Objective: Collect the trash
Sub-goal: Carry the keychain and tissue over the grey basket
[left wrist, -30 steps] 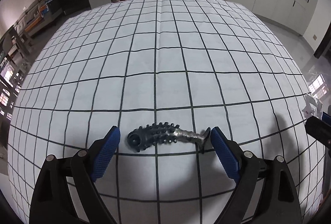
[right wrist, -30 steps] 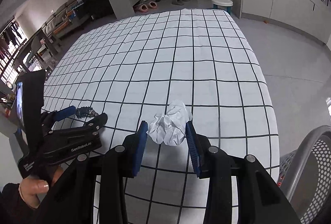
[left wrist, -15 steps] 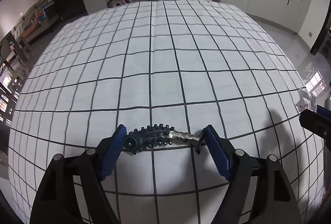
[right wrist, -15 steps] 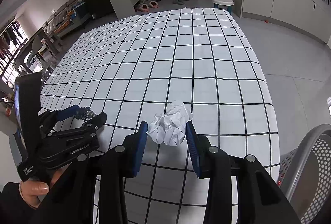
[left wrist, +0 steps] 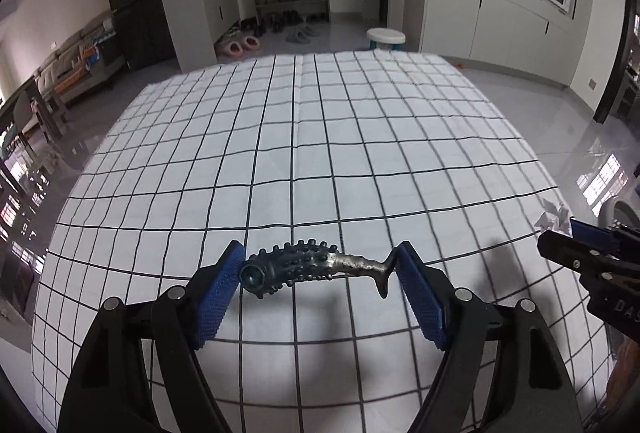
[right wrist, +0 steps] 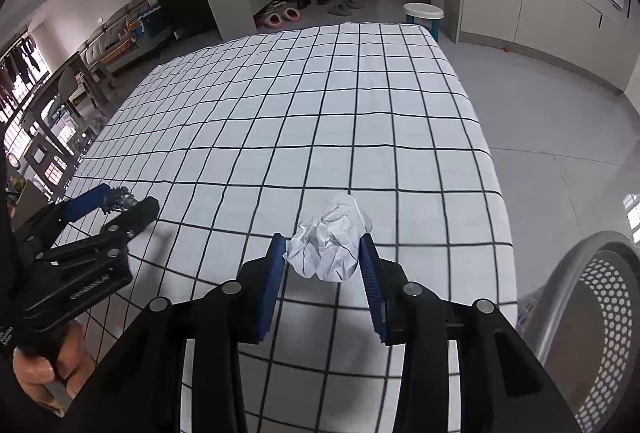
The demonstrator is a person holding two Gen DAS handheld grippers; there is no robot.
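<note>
Checked cloth (left wrist: 320, 153) spread on a tiled floor, cupboards and shoe rack behind.

Left wrist view: left claw (left wrist: 320, 273) clamped end to end on spiked rubber fish (left wrist: 296, 267), centre bottom of frame. Spread wide around it a second ago, now closed and raised, with a shadow on the cloth beneath. Right claw (left wrist: 576, 253) at right edge, paper wad (left wrist: 554, 219) just showing beyond it.

Right wrist view: right claw clamped on wad, centre low in frame; grip as before, carried a little higher above the cloth. Grey perforated basket (right wrist: 592, 273) at lower right, beside the cloth.

Both pieces judged secured; carry to basket and release not yet done.
</note>
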